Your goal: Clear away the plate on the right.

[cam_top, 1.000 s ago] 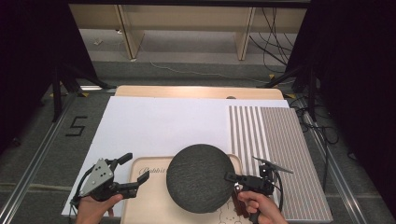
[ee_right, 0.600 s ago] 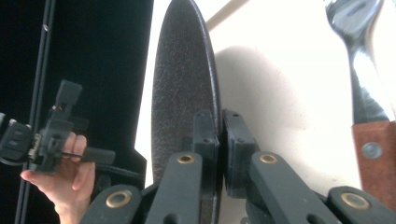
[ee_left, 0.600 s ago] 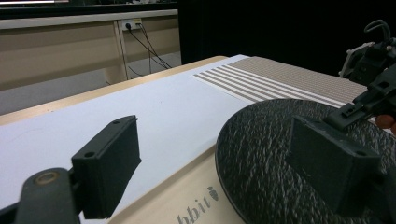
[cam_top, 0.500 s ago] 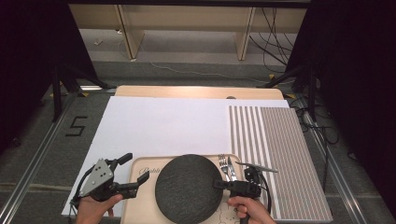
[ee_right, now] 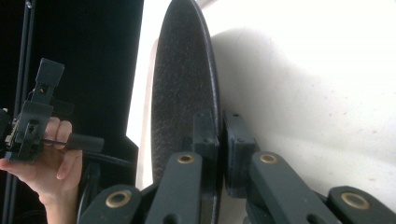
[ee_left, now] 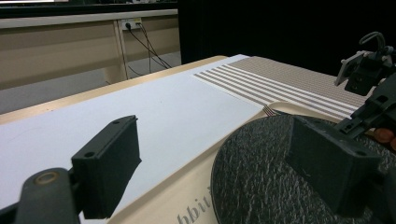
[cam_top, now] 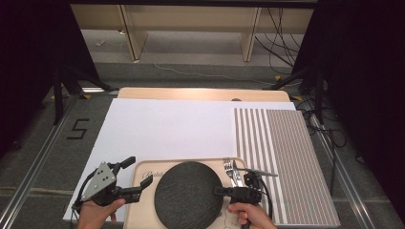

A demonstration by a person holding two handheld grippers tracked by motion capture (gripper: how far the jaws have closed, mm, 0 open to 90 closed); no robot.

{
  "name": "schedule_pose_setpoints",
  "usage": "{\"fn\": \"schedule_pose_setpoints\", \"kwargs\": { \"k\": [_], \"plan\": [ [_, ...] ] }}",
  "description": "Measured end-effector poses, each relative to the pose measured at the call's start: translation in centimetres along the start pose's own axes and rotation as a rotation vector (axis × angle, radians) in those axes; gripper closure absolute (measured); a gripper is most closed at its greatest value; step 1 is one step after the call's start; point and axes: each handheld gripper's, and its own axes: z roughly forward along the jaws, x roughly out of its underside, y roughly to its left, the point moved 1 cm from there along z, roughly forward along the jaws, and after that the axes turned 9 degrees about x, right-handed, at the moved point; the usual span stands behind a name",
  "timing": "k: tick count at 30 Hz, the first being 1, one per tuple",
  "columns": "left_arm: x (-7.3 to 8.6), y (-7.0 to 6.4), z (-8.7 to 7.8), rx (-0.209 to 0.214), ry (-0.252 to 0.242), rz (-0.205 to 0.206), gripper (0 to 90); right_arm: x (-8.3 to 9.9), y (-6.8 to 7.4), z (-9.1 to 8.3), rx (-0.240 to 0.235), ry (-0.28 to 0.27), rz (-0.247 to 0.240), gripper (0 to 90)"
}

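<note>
Our right gripper (cam_top: 220,191) pinches the black plate's (cam_top: 188,194) rim over the tray (cam_top: 143,172) lettered "bbit", at the tabletop's near edge; left gripper (cam_top: 140,174) spread.

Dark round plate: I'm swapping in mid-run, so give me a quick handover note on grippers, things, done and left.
Right gripper: shut on the right rim of the dark round plate.
Left gripper: open, holding nothing, at the left edge of the wooden tray.
The plate lies over the tray; fork and knife rest at the tray's right, beside the striped mat.
Done: plate gripped. Left: probably settle it on the tray and release.
</note>
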Motion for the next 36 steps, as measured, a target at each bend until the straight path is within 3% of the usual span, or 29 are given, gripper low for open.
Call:
{"fn": "schedule_pose_setpoints", "kwargs": {
  "k": [1,2,4,7,12,18,20,22,24,27,36],
  "plan": [
    [0.0,0.0,0.0,-0.002,0.004,0.0,16.5,0.0,0.1,0.1,0.002,0.011,0.02,86.4],
    [0.0,-0.1,0.0,-0.001,0.002,0.0,16.5,0.0,-0.1,0.1,0.003,0.008,-0.009,86.3],
    [0.0,0.0,-0.1,-0.002,0.003,0.0,16.5,-0.1,0.3,0.0,0.008,0.013,0.001,86.0],
    [0.0,0.0,-0.1,-0.004,0.003,-0.002,16.5,0.0,0.3,0.0,0.032,0.007,-0.041,85.5],
    [0.0,-0.1,-0.1,-0.003,0.001,-0.002,16.5,0.2,0.3,-0.2,0.055,0.015,-0.062,83.8],
    [0.0,-0.1,-0.1,-0.002,-0.001,-0.001,16.5,0.4,0.4,-0.1,0.131,0.038,-0.131,78.0],
    [0.0,-0.1,-0.1,-0.002,-0.001,-0.001,16.6,0.4,0.7,-0.1,0.186,0.036,-0.15,73.7],
    [0.0,-0.1,-0.1,-0.001,-0.001,0.0,16.5,0.3,0.8,-0.1,0.222,0.026,-0.18,64.6],
    [0.0,-0.1,-0.1,-0.001,-0.001,0.0,16.5,0.2,1.0,-0.4,0.218,0.005,-0.197,60.1],
    [0.0,-0.1,-0.1,-0.001,0.001,-0.002,16.5,-0.1,1.4,-0.8,0.24,-0.057,-0.282,53.1],
    [0.0,0.0,-0.1,-0.003,0.004,-0.006,16.4,-0.5,2.6,-2.4,0.297,-0.159,-0.443,36.0]
  ]
}}
